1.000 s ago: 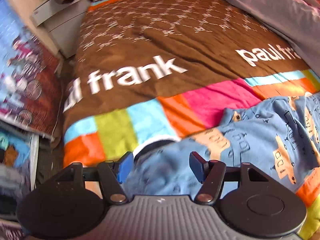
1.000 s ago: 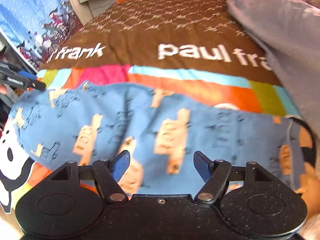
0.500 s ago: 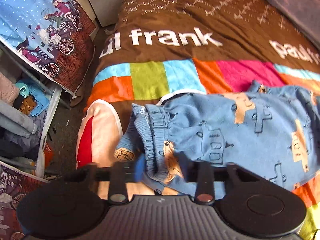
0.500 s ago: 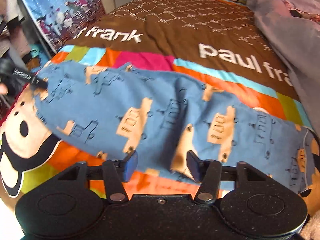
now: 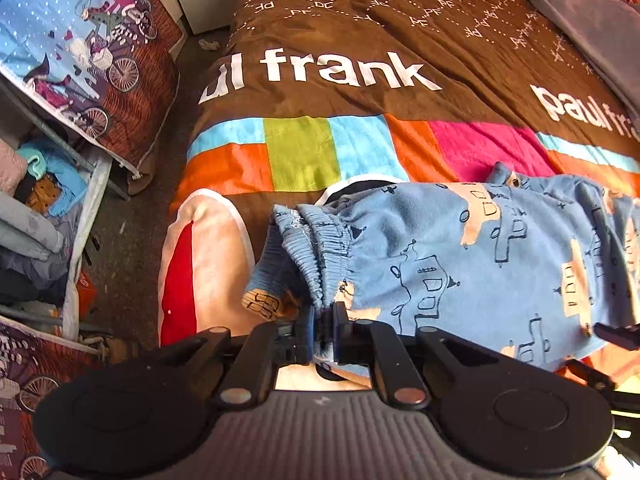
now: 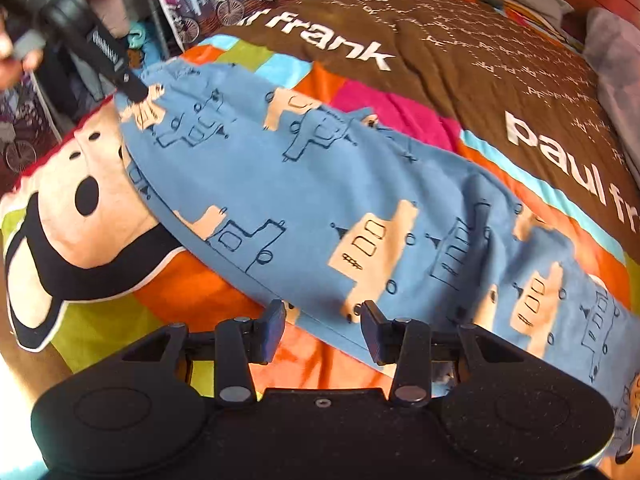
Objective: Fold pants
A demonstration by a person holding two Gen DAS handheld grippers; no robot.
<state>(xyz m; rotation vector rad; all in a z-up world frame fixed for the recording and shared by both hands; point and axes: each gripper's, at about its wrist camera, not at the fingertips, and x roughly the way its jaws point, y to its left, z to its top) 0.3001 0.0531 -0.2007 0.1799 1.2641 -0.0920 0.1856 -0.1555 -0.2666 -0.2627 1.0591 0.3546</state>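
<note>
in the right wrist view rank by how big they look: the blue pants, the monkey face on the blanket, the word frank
1. blue pants, by far the largest
2. monkey face
3. word frank, smallest, though it lies farther from the camera, so that shrinks it.

Both wrist views look steeply down, close over the same pants (image 5: 480,256) and bedspread (image 5: 360,60).

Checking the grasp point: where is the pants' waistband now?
In the left wrist view, the waistband sits low centre on the blanket, pinched in the closing left claw.
</note>
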